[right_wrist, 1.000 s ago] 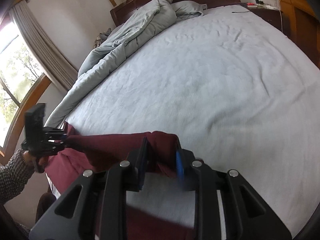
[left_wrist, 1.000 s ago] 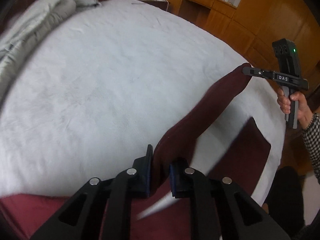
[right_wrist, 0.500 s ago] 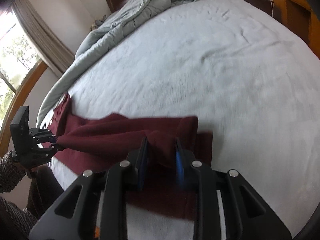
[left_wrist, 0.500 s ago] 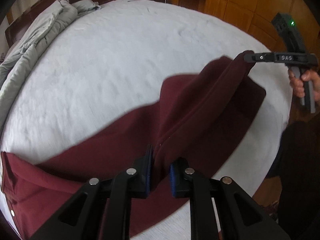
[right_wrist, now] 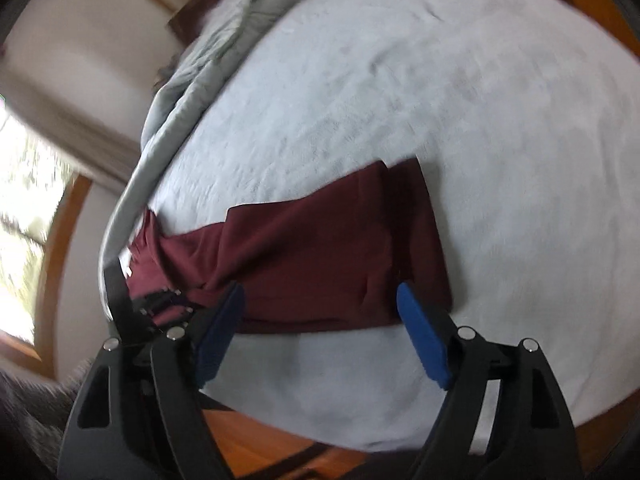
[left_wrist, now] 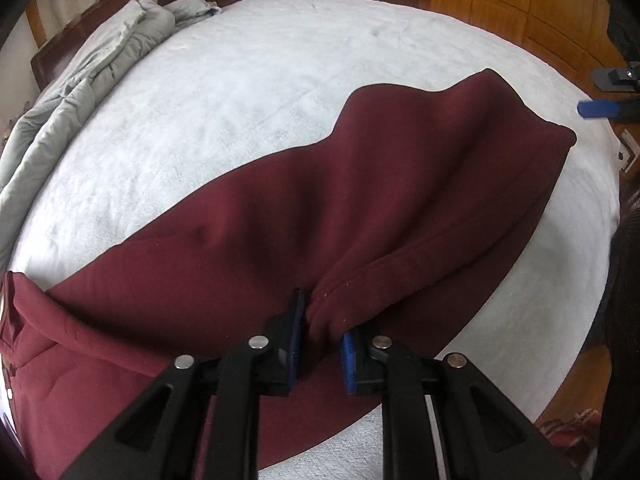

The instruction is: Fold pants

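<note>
Here the maroon pants lie doubled lengthwise on the bed, one leg laid over the other. The left gripper is clamped on the cloth's near edge; the right gripper hangs above with jaws apart, holding nothing. Next, probably, the left lets go, then both take the ends for a crosswise fold.
</note>
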The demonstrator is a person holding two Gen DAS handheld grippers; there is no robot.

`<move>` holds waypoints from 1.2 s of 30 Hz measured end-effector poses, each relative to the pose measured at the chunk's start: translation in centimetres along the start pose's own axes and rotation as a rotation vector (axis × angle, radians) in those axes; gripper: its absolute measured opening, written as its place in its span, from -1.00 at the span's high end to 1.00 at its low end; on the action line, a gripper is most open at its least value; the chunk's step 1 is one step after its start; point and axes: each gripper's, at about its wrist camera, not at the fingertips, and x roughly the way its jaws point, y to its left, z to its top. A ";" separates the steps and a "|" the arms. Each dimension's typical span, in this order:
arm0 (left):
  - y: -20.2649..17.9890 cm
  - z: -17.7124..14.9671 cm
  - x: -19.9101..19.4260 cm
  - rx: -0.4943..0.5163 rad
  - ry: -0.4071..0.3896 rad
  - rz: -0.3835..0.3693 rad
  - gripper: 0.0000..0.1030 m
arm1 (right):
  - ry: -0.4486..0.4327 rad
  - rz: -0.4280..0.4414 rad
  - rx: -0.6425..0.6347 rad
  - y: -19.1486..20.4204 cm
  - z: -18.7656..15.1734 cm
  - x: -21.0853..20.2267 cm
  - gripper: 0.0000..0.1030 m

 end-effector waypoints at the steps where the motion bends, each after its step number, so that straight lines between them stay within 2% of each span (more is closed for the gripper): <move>1: -0.1 0.0 -0.1 0.004 -0.002 0.003 0.67 | 0.001 0.020 0.038 -0.3 -0.1 0.2 -0.53; 3: -0.3 -0.1 -0.1 0.014 -0.003 0.012 0.67 | -0.004 0.026 0.061 -0.7 0.2 0.7 -0.53; 5: -0.3 0.0 -0.2 0.000 0.001 0.008 0.66 | 0.014 -0.016 0.054 -0.9 0.8 1.8 -0.53; 8: -0.4 -0.1 -0.5 -0.011 0.001 0.001 0.65 | 0.070 -0.036 0.060 -1.9 1.2 4.1 -0.48; 9: -0.4 -0.1 -0.5 -0.012 0.000 0.001 0.64 | 0.094 -0.040 0.063 -2.2 1.1 5.0 -0.40; 11: -0.2 0.0 -0.4 -0.018 0.002 0.005 0.63 | 0.128 -0.019 0.064 -2.3 0.9 6.1 0.08; 13: 0.0 0.1 -0.2 -0.026 0.005 0.006 0.62 | 0.146 -0.040 0.028 -1.9 0.7 6.6 0.44; 17: 0.3 0.8 -1.1 -0.060 0.009 -0.015 0.58 | 0.090 -0.009 0.020 -0.8 1.4 4.5 0.53; 19: 0.1 1.2 -2.1 -0.084 -0.025 -0.015 0.55 | 0.021 -0.023 -0.016 0.3 1.8 1.9 0.54; 22: -0.6 1.6 -3.0 -0.094 -0.066 -0.006 0.55 | -0.005 -0.085 -0.046 0.8 2.1 0.1 0.54; 24: -1.7 1.6 -2.2 -0.075 -0.052 -0.004 0.54 | 0.038 -0.193 -0.039 -0.2 1.6 1.4 0.54; 26: -2.3 1.1 -0.5 -0.072 -0.004 0.005 0.53 | 0.108 -0.235 -0.006 -1.5 1.0 3.6 0.53; 28: -2.5 0.6 -0.1 -0.062 -0.020 0.012 0.52 | 0.144 -0.259 0.002 -2.3 0.2 5.4 0.51; 30: -2.6 0.4 -0.3 -0.053 -0.027 0.009 0.49 | 0.136 -0.268 0.005 -2.0 0.3 5.3 0.41; 31: -2.5 0.4 -0.4 -0.060 -0.023 0.004 0.38 | 0.138 -0.273 -0.011 -1.4 0.5 5.0 0.30; 32: -2.2 0.5 -0.8 -0.077 -0.011 -0.016 0.24 | 0.133 -0.293 -0.032 -0.5 0.7 4.8 0.04; 33: -1.9 0.6 -1.1 -0.095 -0.003 -0.044 0.15 | 0.111 -0.340 -0.047 0.4 0.8 4.0 -0.13; 34: -1.6 0.6 -1.7 -0.120 0.004 -0.071 -0.03 | 0.085 -0.371 -0.064 0.8 0.9 3.2 -0.29; 36: -1.0 0.5 -2.2 -0.155 0.026 -0.106 -0.18 | 0.012 -0.417 -0.107 3.1 1.0 1.7 -0.29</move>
